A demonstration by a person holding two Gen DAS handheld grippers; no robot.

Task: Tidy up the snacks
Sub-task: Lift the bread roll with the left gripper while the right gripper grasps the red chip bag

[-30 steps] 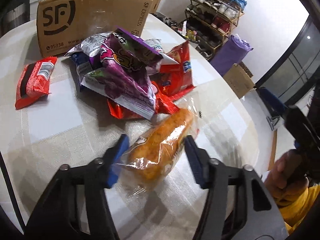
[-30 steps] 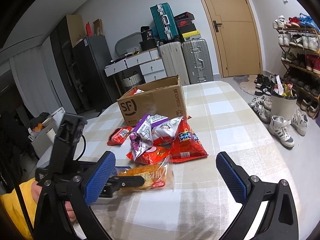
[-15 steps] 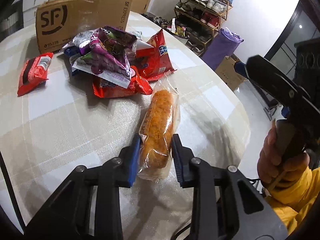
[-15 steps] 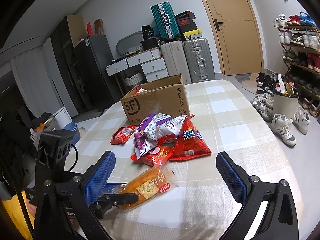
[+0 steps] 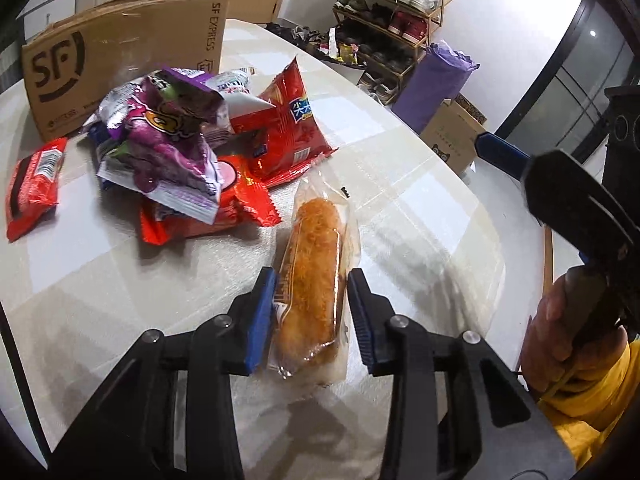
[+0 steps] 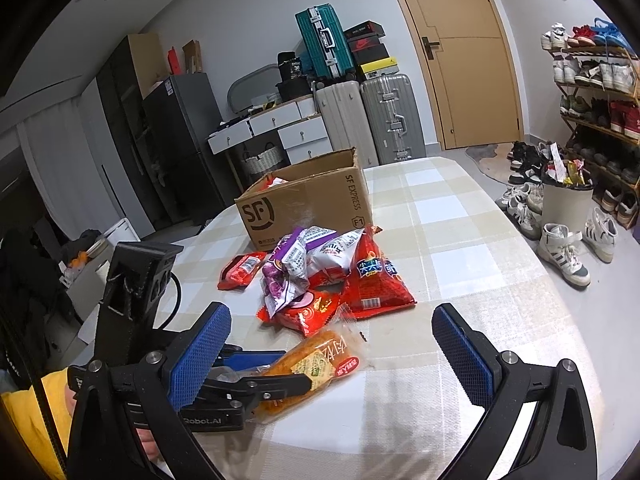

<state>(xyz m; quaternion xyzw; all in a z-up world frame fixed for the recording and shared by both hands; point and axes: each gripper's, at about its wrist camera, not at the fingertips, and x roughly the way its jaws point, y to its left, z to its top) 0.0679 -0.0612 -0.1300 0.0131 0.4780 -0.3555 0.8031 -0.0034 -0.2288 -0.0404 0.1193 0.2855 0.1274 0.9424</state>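
My left gripper (image 5: 312,312) is shut on a wrapped orange bread roll (image 5: 312,276) near its rear end; the roll points toward the snack pile. The pile holds a purple bag (image 5: 172,148), a red chip bag (image 5: 284,124) and an orange-red pack (image 5: 224,208). A small red pack (image 5: 34,184) lies apart at the left. The open SF cardboard box (image 5: 120,52) stands behind the pile. My right gripper (image 6: 332,352) is open and empty above the table, and I see the left gripper holding the roll (image 6: 316,368) below it.
The checked tablecloth (image 6: 460,240) covers a round table whose edge curves off at the right. A shoe rack (image 6: 592,92), loose shoes, suitcases (image 6: 384,116) and a white bin (image 6: 566,208) stand beyond the table. The right gripper's body (image 5: 576,208) shows at the left view's right edge.
My left gripper closed on the bread roll and turned it lengthwise, drawing it back from the pile. The right gripper stayed open and shifted slightly.
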